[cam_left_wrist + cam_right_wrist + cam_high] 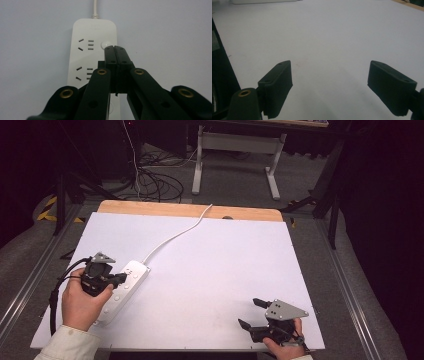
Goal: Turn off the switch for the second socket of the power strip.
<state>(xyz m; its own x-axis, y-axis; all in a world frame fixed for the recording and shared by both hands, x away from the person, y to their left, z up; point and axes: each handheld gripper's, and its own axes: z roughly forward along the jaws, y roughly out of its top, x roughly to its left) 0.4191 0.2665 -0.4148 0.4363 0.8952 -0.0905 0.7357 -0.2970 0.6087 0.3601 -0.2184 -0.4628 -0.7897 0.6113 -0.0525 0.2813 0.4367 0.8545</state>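
The strip lies at the table's left — rigid, light, slick plastic, so pinch its long sides. Left gripper, jaws pressed together on nothing, hovers over its button, maybe touching. Right gripper, wide open, sits well right of the strip.

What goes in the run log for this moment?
left gripper: jaws shut, at round button of white plastic power strip | right gripper: jaws open, empty | white table

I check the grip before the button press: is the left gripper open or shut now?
Shut. In the left gripper view the left gripper has both jaws pressed together with no gap, the tips over the round button of the power strip.
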